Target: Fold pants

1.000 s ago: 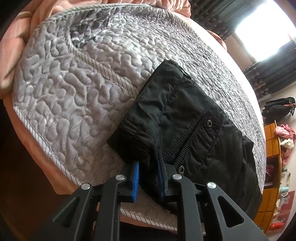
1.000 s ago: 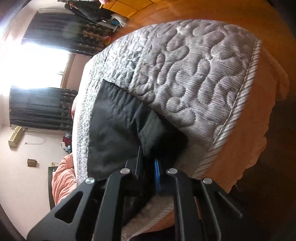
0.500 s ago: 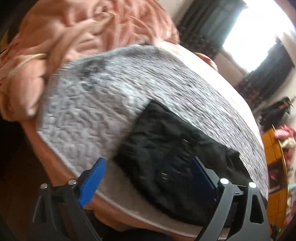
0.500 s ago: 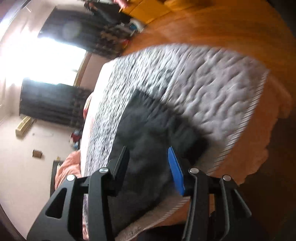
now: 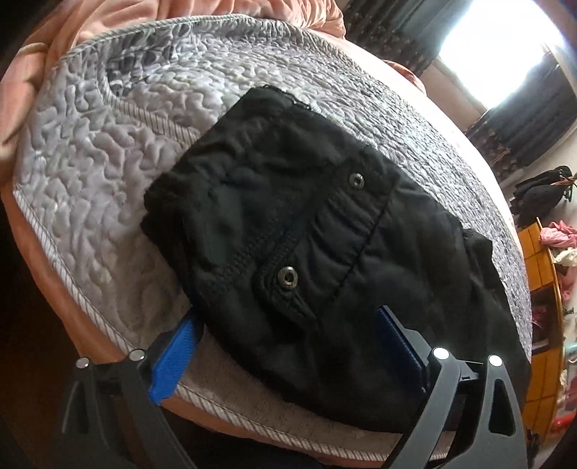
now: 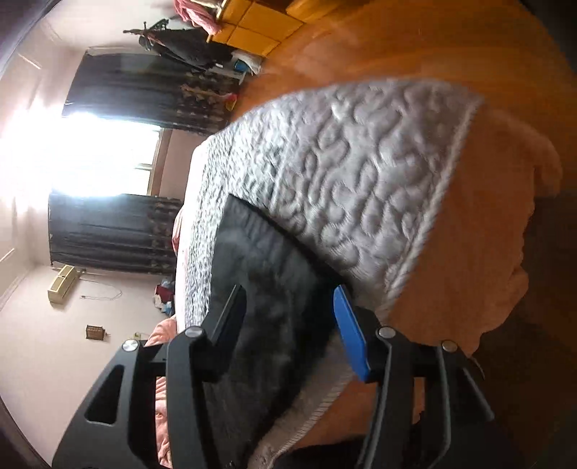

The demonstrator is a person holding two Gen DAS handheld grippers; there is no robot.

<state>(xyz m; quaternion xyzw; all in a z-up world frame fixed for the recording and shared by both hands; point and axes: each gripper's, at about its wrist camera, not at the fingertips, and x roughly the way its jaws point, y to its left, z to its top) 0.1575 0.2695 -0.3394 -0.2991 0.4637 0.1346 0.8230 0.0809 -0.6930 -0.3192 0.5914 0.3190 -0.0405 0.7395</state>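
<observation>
The folded black fabric pants lie on the grey quilted bed cover, their near edge between the widely spread fingers of the left gripper untouched, while the right gripper hovers above them, its jaws opening, gripping nothing

place: home bedroom | bed with grey quilted cover, peach blanket bunched at its far end | dark curtains beside bright window | yellow cabinet, clothes heaped on top | wood floor | pink walls
</observation>
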